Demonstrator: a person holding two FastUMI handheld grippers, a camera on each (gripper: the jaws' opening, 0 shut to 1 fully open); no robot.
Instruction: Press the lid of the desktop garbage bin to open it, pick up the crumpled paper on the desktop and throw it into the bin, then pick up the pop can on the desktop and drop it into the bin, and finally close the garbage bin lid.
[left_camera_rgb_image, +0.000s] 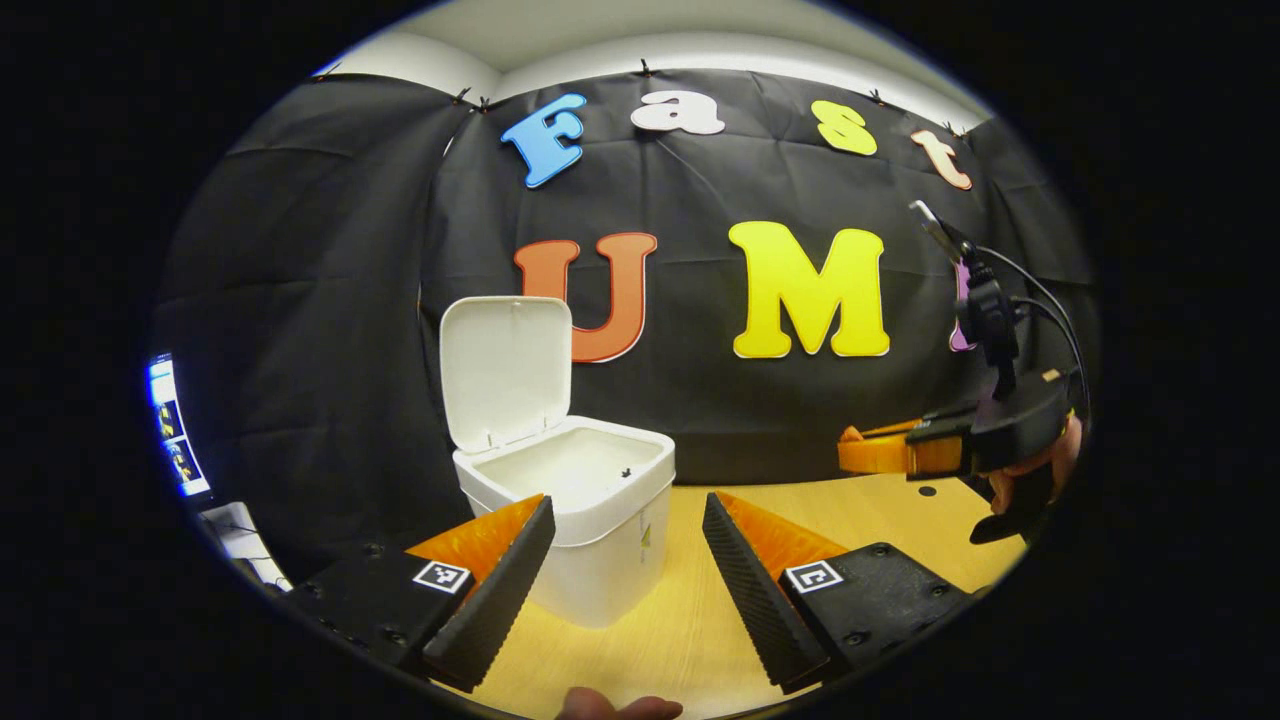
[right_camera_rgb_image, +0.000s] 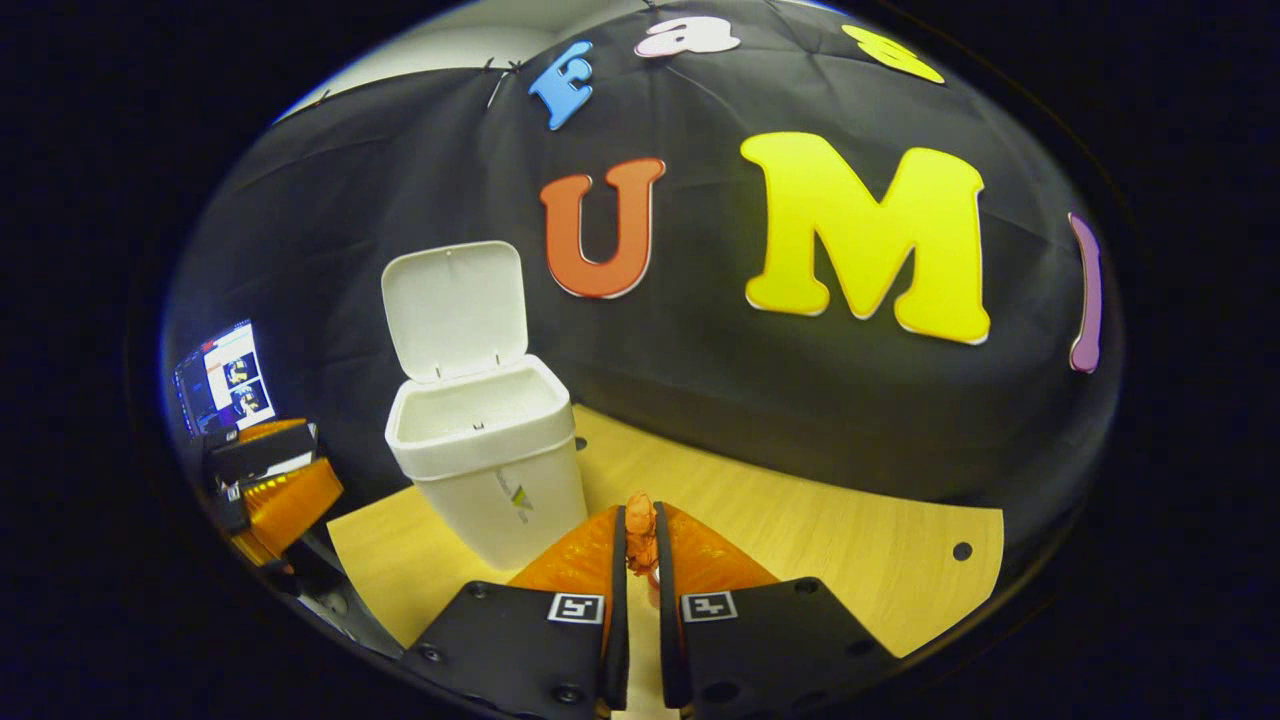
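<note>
Fingers of the left gripper (left_camera_rgb_image: 628, 545) stand wide apart with nothing between them, pointing at the white square plastic garbage bin (left_camera_rgb_image: 585, 520), which stands on the pale wooden desktop (left_camera_rgb_image: 880, 505) just ahead of the left finger. Its hinged lid (left_camera_rgb_image: 507, 368) is upright and open, showing the bin's white inside. A small printed mark sits on the bin's front wall; it is too small to read. Each finger base carries a square black-and-white marker tag (left_camera_rgb_image: 442, 576).

In the right gripper view, the right gripper (right_camera_rgb_image: 640, 540) has its fingers drawn close together, pinching a small crushed orange object (right_camera_rgb_image: 640, 535) between the tips; I cannot tell whether it is the pop can. The bin (right_camera_rgb_image: 490, 470) stands to the left of these fingers, well apart from them, lid (right_camera_rgb_image: 455, 310) raised against the black cloth wall.

At the left gripper view's right edge, the right gripper (left_camera_rgb_image: 880, 450) is seen farther off above the desktop, held by a hand (left_camera_rgb_image: 1030, 475).

A lit screen (right_camera_rgb_image: 225, 380) glows at the far left.
</note>
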